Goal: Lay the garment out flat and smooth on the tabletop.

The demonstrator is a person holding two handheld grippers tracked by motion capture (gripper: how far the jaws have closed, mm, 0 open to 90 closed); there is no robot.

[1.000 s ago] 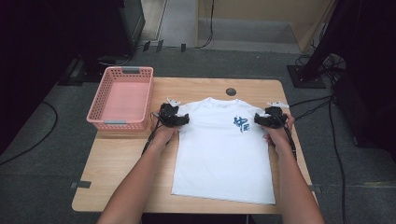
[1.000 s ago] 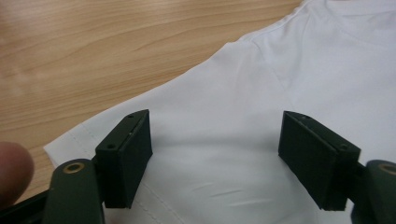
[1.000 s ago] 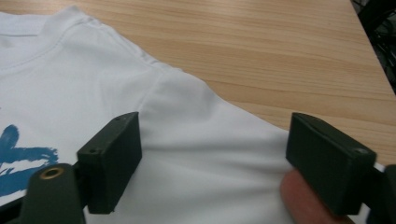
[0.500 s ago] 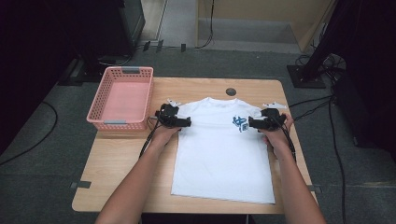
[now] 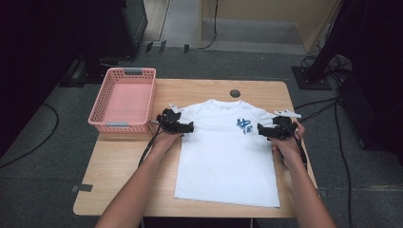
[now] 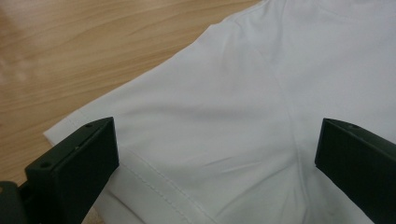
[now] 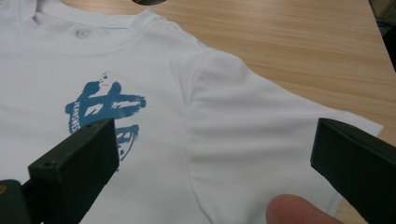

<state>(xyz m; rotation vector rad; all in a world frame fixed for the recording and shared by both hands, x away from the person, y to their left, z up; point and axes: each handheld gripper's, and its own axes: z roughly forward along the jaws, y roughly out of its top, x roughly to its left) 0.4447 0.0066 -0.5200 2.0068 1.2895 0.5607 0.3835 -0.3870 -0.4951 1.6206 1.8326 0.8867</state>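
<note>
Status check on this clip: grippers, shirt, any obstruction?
Left gripper and right gripper open, jaws just opened, nothing pinched. White T-shirt flat on table, one gripper over each sleeve. Pink basket off left, nothing blocking.

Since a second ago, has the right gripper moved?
Yes. The right gripper has shifted inward over the white T-shirt, closer to its blue print; its jaws, just opening, stand wide with nothing gripped.

We counted one white T-shirt (image 5: pixel 225 156) lying flat on the one wooden counter (image 5: pixel 121 175), with one blue print (image 5: pixel 244 125) on its chest. One pink basket (image 5: pixel 124 99) stood at ten o'clock from the shirt. Two hand-held grippers were there: the left hand-held gripper (image 5: pixel 190 127) at nine o'clock, the right hand-held gripper (image 5: pixel 260 129) at three o'clock. One dark round disc (image 5: pixel 235 93) sat at twelve.
</note>
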